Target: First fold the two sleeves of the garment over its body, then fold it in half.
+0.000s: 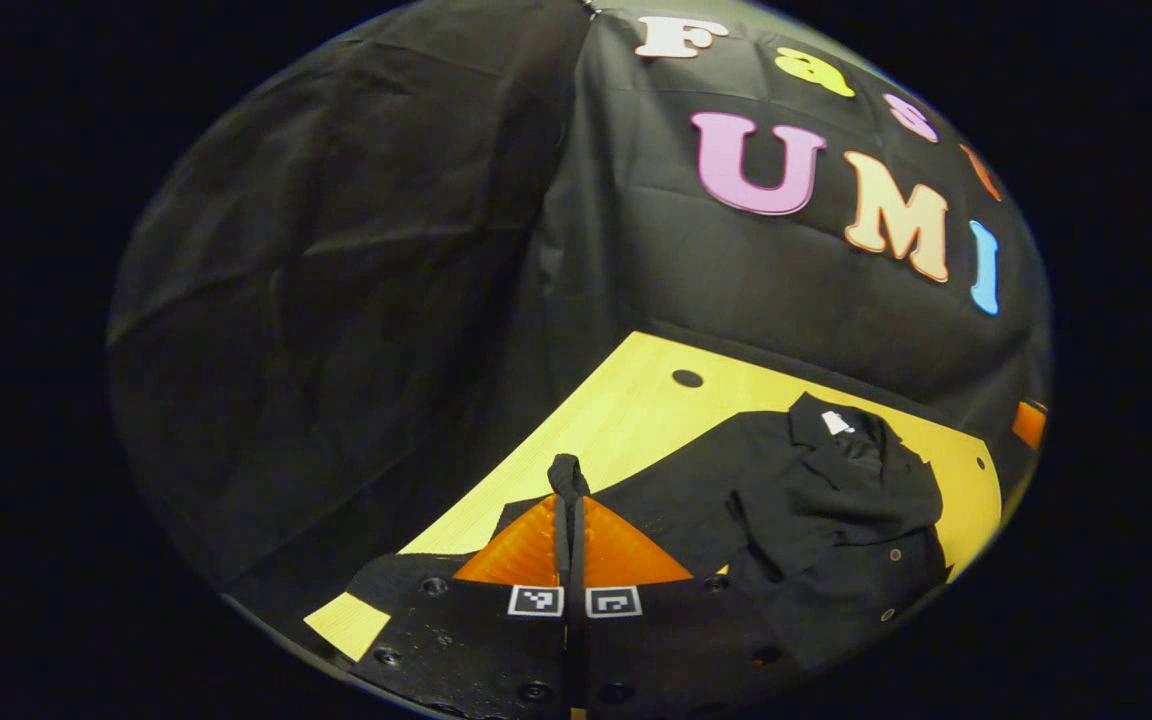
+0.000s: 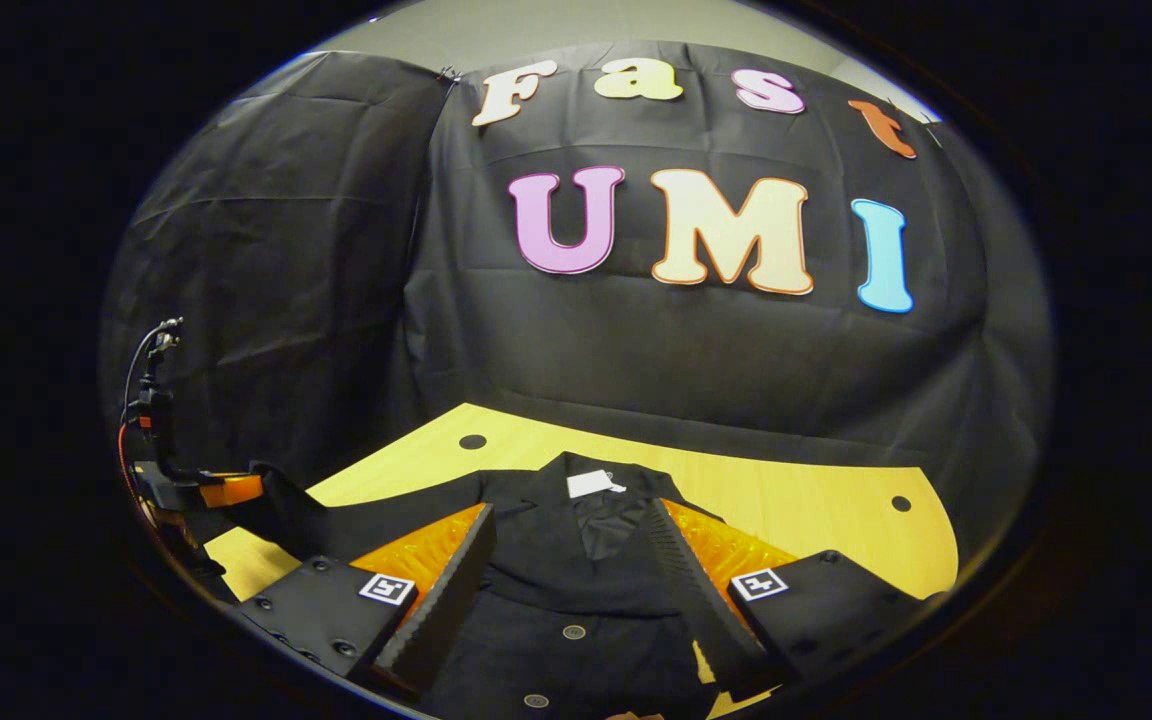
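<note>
Between the left gripper's (image 1: 573, 520) closed fingers, at six o'clock of the left gripper view, a thin fold of black cloth is pinched: the end of the garment's left sleeve (image 1: 568, 478), lifted off the table (image 1: 636, 400). From there the sleeve runs toward three o'clock into the dark garment (image 1: 836, 500), which lies flat on the yellow table with its collar and white label (image 1: 836, 423) toward the booth wall. The right gripper (image 2: 576, 570) hangs over the body of the garment with its fingers wide apart, clamping nothing, the buttoned front (image 2: 574, 632) lying between them. The step in hand looks like the first sleeve fold; to do it well, the left gripper should carry the cuff across toward the button line, keep the cloth low and taut so it lays without a twist, and release only once the sleeve rests flat on the body. The right gripper view adds what the left cannot: the other gripper at nine o'clock with the sleeve stretched up to it, and the garment's collar square on.
</note>
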`<state>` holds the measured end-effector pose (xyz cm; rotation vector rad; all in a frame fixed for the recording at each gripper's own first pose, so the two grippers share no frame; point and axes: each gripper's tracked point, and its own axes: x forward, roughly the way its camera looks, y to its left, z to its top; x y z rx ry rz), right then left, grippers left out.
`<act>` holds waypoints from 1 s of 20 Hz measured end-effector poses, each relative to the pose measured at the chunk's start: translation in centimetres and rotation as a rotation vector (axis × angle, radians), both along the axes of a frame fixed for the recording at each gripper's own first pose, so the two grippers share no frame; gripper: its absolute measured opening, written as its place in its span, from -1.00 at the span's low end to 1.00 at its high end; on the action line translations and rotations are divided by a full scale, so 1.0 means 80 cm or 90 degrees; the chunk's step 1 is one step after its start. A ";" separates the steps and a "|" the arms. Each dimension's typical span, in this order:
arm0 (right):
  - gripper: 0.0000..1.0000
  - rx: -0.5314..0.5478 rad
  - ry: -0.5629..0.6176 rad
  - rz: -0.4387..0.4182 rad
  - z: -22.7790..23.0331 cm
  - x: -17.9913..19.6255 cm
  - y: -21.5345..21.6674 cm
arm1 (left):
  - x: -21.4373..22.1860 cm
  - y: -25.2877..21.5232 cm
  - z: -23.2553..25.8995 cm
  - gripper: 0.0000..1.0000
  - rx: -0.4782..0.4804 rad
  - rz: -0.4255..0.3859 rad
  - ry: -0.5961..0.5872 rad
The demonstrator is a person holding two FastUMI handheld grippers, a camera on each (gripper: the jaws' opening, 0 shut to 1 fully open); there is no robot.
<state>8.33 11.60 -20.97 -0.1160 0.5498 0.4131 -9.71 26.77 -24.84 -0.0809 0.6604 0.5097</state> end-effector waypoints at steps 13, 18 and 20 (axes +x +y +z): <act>0.97 0.021 -0.005 -0.112 0.009 -0.021 -0.144 | 0.139 -0.154 0.009 -1.00 -0.006 -0.187 -0.021; 0.97 0.016 -0.002 -0.160 0.007 -0.037 -0.208 | 0.178 -0.225 -0.009 -1.00 -0.012 -0.252 -0.011; 0.96 0.014 0.001 -0.180 0.005 -0.043 -0.232 | 0.190 -0.252 -0.017 -1.00 -0.017 -0.270 -0.007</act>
